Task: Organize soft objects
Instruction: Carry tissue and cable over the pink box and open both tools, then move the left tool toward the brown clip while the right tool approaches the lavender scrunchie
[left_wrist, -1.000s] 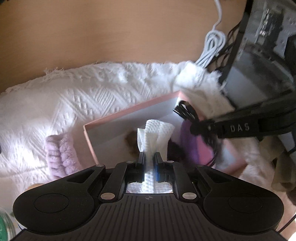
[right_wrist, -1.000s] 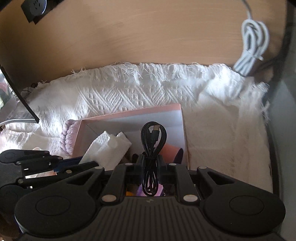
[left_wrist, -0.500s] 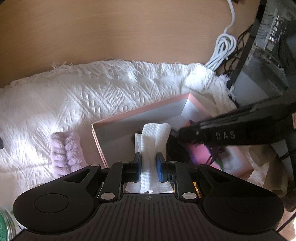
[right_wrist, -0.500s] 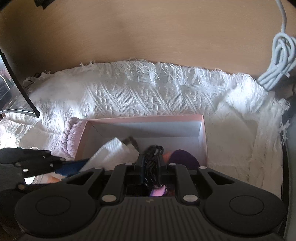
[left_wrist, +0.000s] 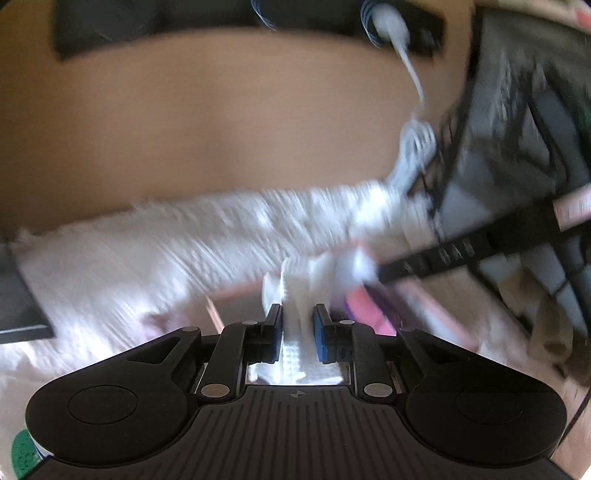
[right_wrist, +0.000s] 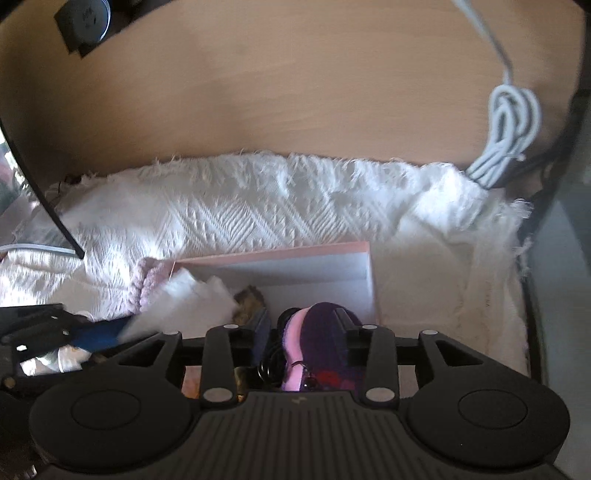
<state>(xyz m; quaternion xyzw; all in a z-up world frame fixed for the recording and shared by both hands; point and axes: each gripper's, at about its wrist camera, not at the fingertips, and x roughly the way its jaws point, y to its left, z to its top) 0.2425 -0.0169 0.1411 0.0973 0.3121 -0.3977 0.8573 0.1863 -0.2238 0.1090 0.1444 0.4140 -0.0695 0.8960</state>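
Note:
My left gripper (left_wrist: 297, 314) has its jaws a little apart around a folded white cloth (left_wrist: 301, 284) that still stands between them, over the left part of the pink box (right_wrist: 280, 254); that view is blurred. The cloth (right_wrist: 192, 299) and the left gripper's blue pads (right_wrist: 99, 330) show in the right wrist view too. My right gripper (right_wrist: 303, 325) is open over the box's near side, with a purple and pink soft item (right_wrist: 321, 332) and a coiled black cable (right_wrist: 271, 354) lying below it in the box. A brown furry item (right_wrist: 248, 301) lies in the box.
The box sits on a white woven blanket (right_wrist: 258, 206) on a wooden desk. A lilac fluffy band (right_wrist: 146, 280) lies against the box's left side. A coiled white cable (right_wrist: 506, 133) hangs at the right. Dark equipment (left_wrist: 517, 129) stands to the right.
My right gripper has opened and let go of the black cable, which now lies in the box. My left gripper's jaws have widened around the white cloth and that gripper has pulled back.

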